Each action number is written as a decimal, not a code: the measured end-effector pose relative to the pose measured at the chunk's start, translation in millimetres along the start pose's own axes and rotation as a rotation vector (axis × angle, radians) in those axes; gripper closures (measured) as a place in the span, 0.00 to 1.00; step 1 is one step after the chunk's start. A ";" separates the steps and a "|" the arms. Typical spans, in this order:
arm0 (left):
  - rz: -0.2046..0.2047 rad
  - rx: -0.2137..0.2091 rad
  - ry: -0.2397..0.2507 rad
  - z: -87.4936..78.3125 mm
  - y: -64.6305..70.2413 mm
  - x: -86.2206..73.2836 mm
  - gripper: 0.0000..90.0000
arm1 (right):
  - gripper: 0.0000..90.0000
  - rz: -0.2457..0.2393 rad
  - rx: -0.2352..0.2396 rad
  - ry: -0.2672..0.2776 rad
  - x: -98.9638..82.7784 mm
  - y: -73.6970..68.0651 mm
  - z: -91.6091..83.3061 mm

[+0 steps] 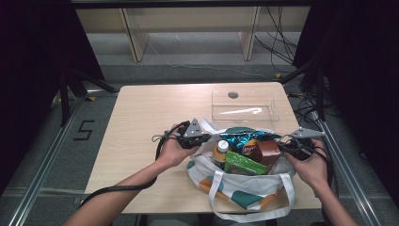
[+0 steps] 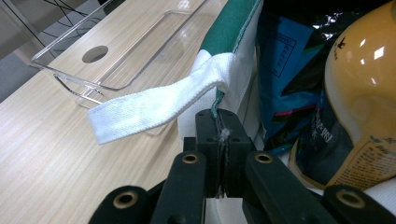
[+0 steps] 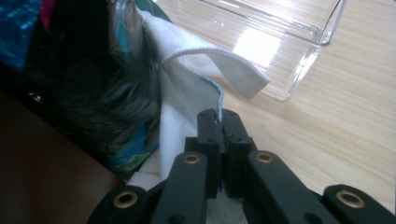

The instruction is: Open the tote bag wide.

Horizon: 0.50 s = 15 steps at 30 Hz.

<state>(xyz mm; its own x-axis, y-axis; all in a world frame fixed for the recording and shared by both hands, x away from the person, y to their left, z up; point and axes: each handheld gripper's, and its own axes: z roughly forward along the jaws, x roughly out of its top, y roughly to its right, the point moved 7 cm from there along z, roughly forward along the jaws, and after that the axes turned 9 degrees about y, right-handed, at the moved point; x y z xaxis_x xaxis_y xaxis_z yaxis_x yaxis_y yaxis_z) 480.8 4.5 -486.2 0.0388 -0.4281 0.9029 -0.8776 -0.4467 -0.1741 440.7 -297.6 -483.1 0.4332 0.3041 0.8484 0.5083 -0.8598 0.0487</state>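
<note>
1. My left gripper (image 2: 219,140) is clamped tight on the rim of the tote bag (image 1: 244,188), at its left edge beside the white strap (image 2: 154,105).
2. My right gripper (image 3: 222,135) is likewise pinched shut on the bag's cloth rim at the opposite edge.
3. The bag sits at the near edge of the desk (image 1: 141,122), mouth held wide between my two grips.
4. Risk: each grip holds only a thin fold of cloth, so a hard pull could let the rim slip out and the mouth sag shut.
5. Risk: the bag is overfull; tilting it could tip the yellow bottle (image 1: 220,151) or the brown box (image 1: 269,151) out towards me.
6. In the bag: the bottle, a green packet (image 1: 242,165), the brown box, a blue foil snack bag (image 1: 237,137).
7. The clear tray (image 1: 244,106) beyond stands empty.
</note>
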 end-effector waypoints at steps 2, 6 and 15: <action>-0.018 -0.005 -0.010 0.2 1.0 -1.5 0.97 | 0.99 0.009 0.001 -0.016 -1.2 0.1 -0.4; -0.004 -0.003 0.005 -1.1 1.1 0.7 0.96 | 0.97 0.006 0.004 -0.016 -0.6 1.8 -2.7; -0.051 0.004 0.026 -10.5 1.6 8.1 0.81 | 0.76 0.109 -0.012 0.095 17.4 0.7 -19.4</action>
<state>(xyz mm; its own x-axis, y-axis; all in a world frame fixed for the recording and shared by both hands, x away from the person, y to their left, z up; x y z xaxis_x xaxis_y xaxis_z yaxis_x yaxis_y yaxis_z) 474.7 8.6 -475.0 0.0711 -0.3841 0.9206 -0.8728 -0.4707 -0.1290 434.2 -300.9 -458.1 0.4129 0.1686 0.8951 0.4527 -0.8907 -0.0410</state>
